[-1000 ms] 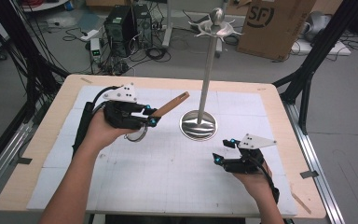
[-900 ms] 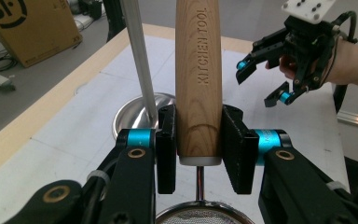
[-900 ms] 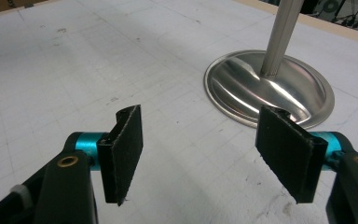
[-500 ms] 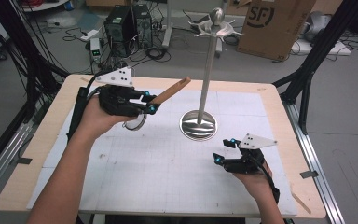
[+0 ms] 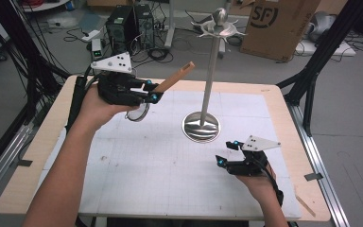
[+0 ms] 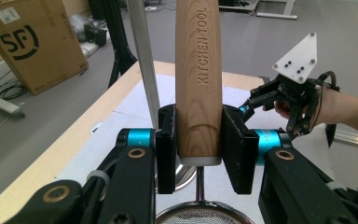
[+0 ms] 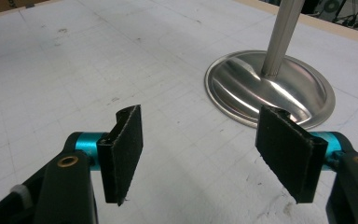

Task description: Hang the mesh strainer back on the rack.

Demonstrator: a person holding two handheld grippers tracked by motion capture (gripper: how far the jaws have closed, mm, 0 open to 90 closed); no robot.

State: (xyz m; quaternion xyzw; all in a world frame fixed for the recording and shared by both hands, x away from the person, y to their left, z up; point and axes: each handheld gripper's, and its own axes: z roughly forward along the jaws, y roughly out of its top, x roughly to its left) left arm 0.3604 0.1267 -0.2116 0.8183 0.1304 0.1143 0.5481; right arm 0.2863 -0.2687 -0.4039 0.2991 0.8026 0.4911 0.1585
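My left gripper (image 5: 149,92) is shut on the wooden handle (image 5: 172,78) of a small mesh strainer (image 5: 137,112), held above the table's far left. The handle slants up toward the steel hook stand (image 5: 210,80). In the left gripper view the pads clamp the handle (image 6: 198,79), stamped "KITCHEN TOOL", with the mesh rim (image 6: 200,217) below and the stand's pole (image 6: 142,51) just behind. My right gripper (image 5: 224,153) rests low at the front right, open and holding nothing. In the right gripper view, the right gripper (image 7: 205,149) faces the stand's round base (image 7: 270,88).
The stand's hooked crown (image 5: 220,26) rises high over the white gridded mat (image 5: 146,170). A cardboard box (image 5: 276,26), computer towers (image 5: 123,23) and cables lie on the floor behind the table. Black frame legs (image 5: 312,85) flank the right edge.
The left hand has lifted the strainer up off the mat, and the handle now points higher toward the stand. The right gripper has stayed where it was.
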